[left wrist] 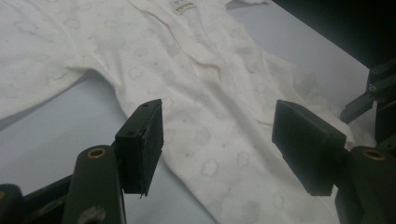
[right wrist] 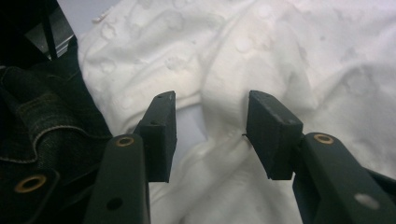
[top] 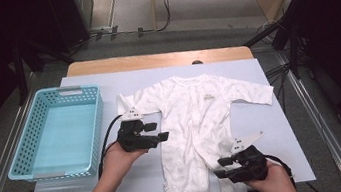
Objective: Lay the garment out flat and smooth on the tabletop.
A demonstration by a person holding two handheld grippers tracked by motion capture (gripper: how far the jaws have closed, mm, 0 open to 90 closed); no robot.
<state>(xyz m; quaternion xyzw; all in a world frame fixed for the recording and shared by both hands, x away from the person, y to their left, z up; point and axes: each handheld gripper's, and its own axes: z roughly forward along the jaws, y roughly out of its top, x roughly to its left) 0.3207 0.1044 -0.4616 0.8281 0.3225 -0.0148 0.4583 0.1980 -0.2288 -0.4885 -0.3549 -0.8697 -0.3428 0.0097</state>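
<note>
My left gripper (top: 160,131) sits with its jaws spread and empty, nothing pressed between the pads; ahead of them and a little to their far side lies the white baby romper (top: 197,122), spread flat on the pale sheet (top: 274,127) that covers the table. In the left gripper view the romper (left wrist: 201,107) fills the space beyond my left jaws, its faint cloud print and front placket running away from me, one sleeve stretching off to the side of the near jaw, and a strip of bare sheet (left wrist: 51,140) lying just under that jaw. My right gripper (top: 225,167) hovers at the lower leg of the romper, jaws apart and not clamped on anything. In the right gripper view the cloth (right wrist: 280,56) lies under and beyond the two pads, a raised fold of it running into the gap between them, yet neither pad presses on it that I can see. To the outer side of my right jaw hangs dark denim (right wrist: 42,116) past the edge of the sheet. Well apart from my left jaws, on their outer side, stands the light blue basket (top: 93,117).
</note>
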